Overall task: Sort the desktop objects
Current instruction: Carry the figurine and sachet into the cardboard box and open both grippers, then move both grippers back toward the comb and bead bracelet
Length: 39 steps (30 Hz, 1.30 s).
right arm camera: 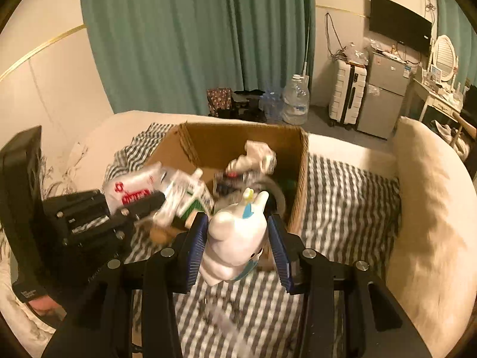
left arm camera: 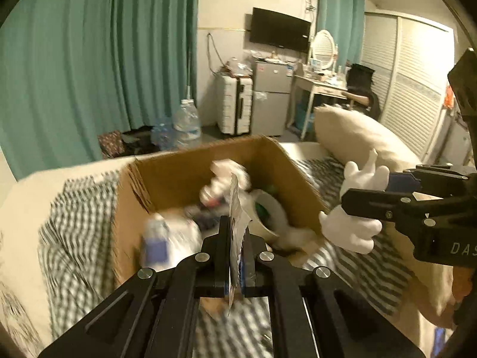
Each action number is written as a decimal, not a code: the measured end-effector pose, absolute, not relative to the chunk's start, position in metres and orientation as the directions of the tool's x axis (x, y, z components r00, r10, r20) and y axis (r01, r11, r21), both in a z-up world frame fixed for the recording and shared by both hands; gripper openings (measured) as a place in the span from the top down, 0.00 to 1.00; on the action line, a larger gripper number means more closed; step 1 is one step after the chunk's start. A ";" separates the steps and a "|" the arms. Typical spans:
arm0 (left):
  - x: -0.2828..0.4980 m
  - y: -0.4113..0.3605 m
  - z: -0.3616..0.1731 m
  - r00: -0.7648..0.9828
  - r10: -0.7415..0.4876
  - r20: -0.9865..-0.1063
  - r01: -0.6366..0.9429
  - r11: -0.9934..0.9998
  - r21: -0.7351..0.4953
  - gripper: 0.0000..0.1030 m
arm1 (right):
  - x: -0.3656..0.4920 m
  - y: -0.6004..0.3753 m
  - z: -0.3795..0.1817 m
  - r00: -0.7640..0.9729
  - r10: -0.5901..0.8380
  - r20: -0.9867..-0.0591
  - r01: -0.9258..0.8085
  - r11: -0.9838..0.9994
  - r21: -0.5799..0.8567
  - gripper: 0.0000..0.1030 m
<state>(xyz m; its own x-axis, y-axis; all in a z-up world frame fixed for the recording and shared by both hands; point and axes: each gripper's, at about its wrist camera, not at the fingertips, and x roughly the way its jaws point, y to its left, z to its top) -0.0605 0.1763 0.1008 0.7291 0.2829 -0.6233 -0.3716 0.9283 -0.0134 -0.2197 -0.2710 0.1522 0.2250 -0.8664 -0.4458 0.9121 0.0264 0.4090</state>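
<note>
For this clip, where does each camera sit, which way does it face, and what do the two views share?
Left wrist: on the left gripper, facing along its shut fingers, which pinch a thin packet, toward the cardboard box; the right gripper enters from the right.
Right wrist: on the right gripper, facing along its blue-padded fingers, closed on a white toy figure, toward the box; the left gripper enters from the left.
Shared: box, striped bedding, teal curtain, fridge, both grippers.

Teal curtains [right arm camera: 196,38] hang along the pale wall, under warm dim light. A black television [left arm camera: 278,31] is mounted above a small grey fridge [left arm camera: 269,97], beside a white suitcase [left arm camera: 234,106]. A bed with a striped cover [right arm camera: 342,197] fills the foreground.
</note>
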 end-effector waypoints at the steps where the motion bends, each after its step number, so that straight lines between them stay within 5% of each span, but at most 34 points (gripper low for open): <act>1: -0.058 0.182 0.102 0.729 0.292 -0.619 -0.381 0.925 -0.012 0.96 | -0.222 -0.281 0.154 0.223 -0.866 -0.448 0.913 0.024 0.407 0.60; 9: -0.020 0.226 0.081 0.718 0.359 -0.596 -0.439 0.899 0.013 0.89 | -0.229 -0.357 0.136 0.227 -0.858 -0.460 0.902 0.008 0.431 0.59; 10: -0.016 0.226 0.078 0.721 0.350 -0.598 -0.434 0.901 0.005 0.71 | -0.229 -0.363 0.132 0.220 -0.859 -0.462 0.900 -0.004 0.436 0.54; 11: -0.011 0.228 0.075 0.716 0.346 -0.606 -0.432 0.902 0.004 0.40 | -0.228 -0.368 0.128 0.205 -0.861 -0.465 0.900 -0.020 0.435 0.36; 14: -0.010 0.224 0.073 0.706 0.425 -0.566 -0.494 0.869 0.037 0.16 | -0.231 -0.370 0.122 0.153 -0.882 -0.446 0.906 -0.055 0.420 0.27; 23: -0.039 0.204 0.092 0.729 0.420 -0.540 -0.500 0.866 -0.002 0.00 | -0.250 -0.322 0.126 0.107 -0.908 -0.405 0.893 -0.091 0.441 0.27; 39: -0.142 0.138 0.056 0.659 0.447 -0.605 -0.600 0.797 -0.065 0.00 | -0.235 -0.176 0.086 0.087 -0.912 -0.400 0.914 -0.086 0.396 0.16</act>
<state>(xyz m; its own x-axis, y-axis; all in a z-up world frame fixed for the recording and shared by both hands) -0.1423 0.1376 0.0562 0.6592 0.4468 -0.6049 -0.6000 0.7974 -0.0650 -0.2352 -0.1758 0.0857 0.0869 -0.9125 -0.3998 0.9143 -0.0863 0.3957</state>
